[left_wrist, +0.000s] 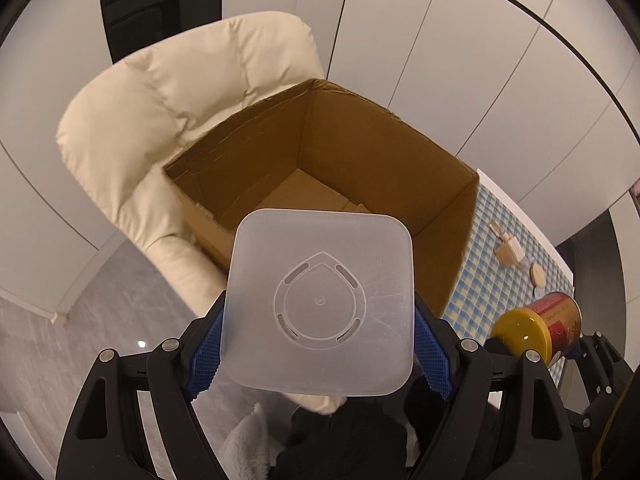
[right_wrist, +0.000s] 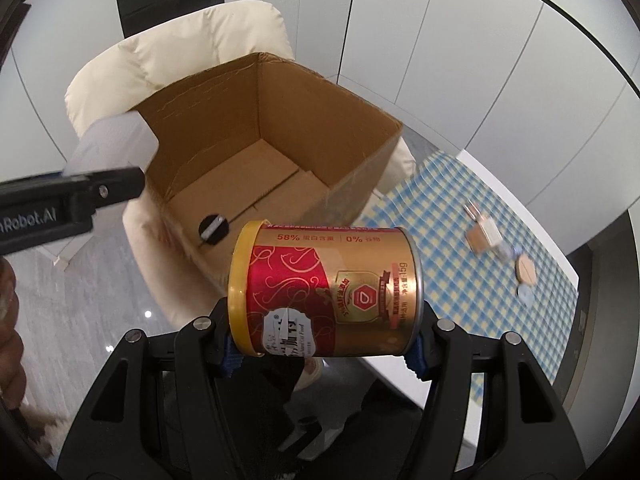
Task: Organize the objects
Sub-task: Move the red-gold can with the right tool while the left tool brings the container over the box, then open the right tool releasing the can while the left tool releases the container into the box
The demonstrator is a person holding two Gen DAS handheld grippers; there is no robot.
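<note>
My left gripper [left_wrist: 318, 356] is shut on a frosted square plastic container [left_wrist: 320, 300], its bottom facing the camera, held just in front of an open cardboard box [left_wrist: 360, 148]. My right gripper [right_wrist: 322, 344] is shut on a red and gold can with a yellow lid [right_wrist: 324, 292], lying sideways between the blue pads. That can [left_wrist: 540, 326] also shows at the right in the left wrist view. The cardboard box [right_wrist: 312, 128] rests on a cream armchair [right_wrist: 192, 40]; a small black round object [right_wrist: 214, 229] lies on its floor. The left gripper's arm [right_wrist: 72, 196] and the plastic container [right_wrist: 114, 142] appear at the left.
A table with a blue and yellow checked cloth [right_wrist: 480, 248] stands to the right, with small wooden pieces [right_wrist: 484, 236] and discs [right_wrist: 526, 272] on it. White wall panels [left_wrist: 460, 40] are behind the cream armchair [left_wrist: 180, 92]. Grey floor [left_wrist: 100, 300] lies at the left.
</note>
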